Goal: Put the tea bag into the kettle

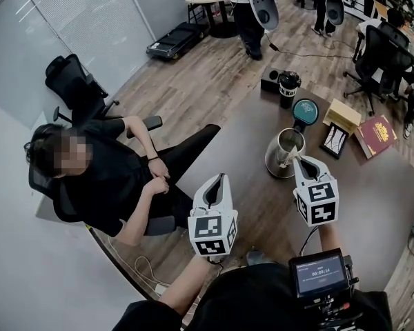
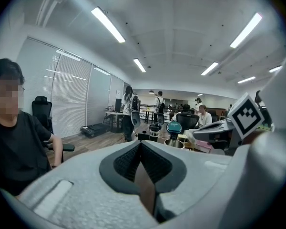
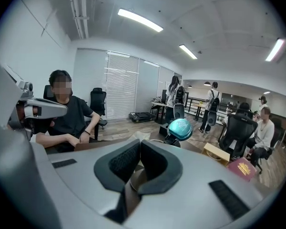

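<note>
Table edge near left claw; right claw perhaps touching kettle.

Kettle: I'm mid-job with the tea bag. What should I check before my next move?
1. Kettle mouth uncovered: ok.
2. Kettle upright on the table, away from the edge: ok.
3. Right claw shut on the tea bag: ok, a pale scrap shows at its closed tips.
4. Tea bag over the kettle's mouth: ok in the head view.
5. How deep the tea bag hangs inside: cannot tell.
6. Left claw shut, holding nothing, apart from the kettle: ok.
</note>
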The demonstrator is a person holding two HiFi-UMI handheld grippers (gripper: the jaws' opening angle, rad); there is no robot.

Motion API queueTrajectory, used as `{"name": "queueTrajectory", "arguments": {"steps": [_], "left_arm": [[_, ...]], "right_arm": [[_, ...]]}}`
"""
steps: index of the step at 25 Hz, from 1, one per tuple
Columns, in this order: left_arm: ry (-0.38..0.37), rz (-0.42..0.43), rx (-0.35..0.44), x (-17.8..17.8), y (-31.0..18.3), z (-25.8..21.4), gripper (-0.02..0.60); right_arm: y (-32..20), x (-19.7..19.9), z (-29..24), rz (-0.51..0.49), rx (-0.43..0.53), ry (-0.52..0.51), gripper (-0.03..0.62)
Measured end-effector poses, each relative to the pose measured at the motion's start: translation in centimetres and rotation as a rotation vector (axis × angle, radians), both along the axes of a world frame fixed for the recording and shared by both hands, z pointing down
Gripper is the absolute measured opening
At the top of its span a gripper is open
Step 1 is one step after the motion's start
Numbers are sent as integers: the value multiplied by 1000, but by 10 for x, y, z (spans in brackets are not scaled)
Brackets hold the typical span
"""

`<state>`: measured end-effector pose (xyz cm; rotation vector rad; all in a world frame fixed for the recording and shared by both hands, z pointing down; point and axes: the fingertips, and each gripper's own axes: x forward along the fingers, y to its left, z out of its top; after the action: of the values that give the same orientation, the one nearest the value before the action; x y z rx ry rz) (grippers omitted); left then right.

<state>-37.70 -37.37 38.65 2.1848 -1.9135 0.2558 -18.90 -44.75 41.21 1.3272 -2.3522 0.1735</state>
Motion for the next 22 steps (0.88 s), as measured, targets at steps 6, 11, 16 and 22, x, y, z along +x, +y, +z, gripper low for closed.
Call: {"name": "queueTrajectory", "arguments": {"steps": [6,11,16,22], "left_arm": [[-3,14,0,-4,-24,0,5],[3,60,-8,-13,-37,1,5],[18,102,-16,-26,-44,-2,5],[20,117,-6,-45,-55,-6,5]], "right_arm": [[-34,5,-14,30,34,-5,10],[-51,5,-23,83,45,4,9],[-61,1,-27,138,48,42,10],[-70,-4,-8,175,6,66,10]]}}
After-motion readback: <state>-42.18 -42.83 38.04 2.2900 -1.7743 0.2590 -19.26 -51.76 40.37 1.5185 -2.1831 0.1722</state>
